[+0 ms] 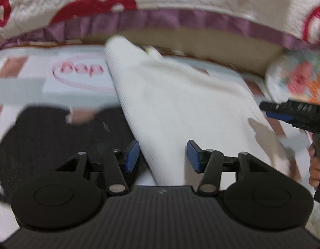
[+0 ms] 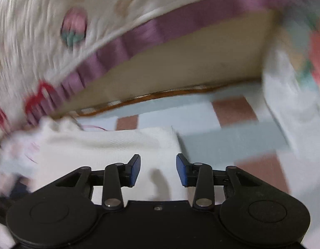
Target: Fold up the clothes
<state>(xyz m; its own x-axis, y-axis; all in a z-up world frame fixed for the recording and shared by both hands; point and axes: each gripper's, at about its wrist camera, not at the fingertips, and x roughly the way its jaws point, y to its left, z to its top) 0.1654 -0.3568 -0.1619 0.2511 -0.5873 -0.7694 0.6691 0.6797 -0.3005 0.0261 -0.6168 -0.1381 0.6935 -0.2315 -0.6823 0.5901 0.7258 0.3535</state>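
A white ribbed garment (image 1: 176, 108) lies on a checked mat, partly over a black garment (image 1: 56, 137) at the left. My left gripper (image 1: 163, 155) is open and empty, its blue pads just above the white garment's near edge. My right gripper (image 1: 284, 109) shows at the right of the left wrist view, held by a hand beside the garment's right edge. In the right wrist view my right gripper (image 2: 158, 171) is open and empty above a corner of the white garment (image 2: 110, 145). Both views are blurred by motion.
The mat (image 1: 20, 87) has pink, grey and white squares and a pink oval logo (image 1: 83, 71). A bed with a quilted cover and purple frill (image 1: 180, 18) stands behind it. A flowered pillow (image 1: 299, 76) lies at the right.
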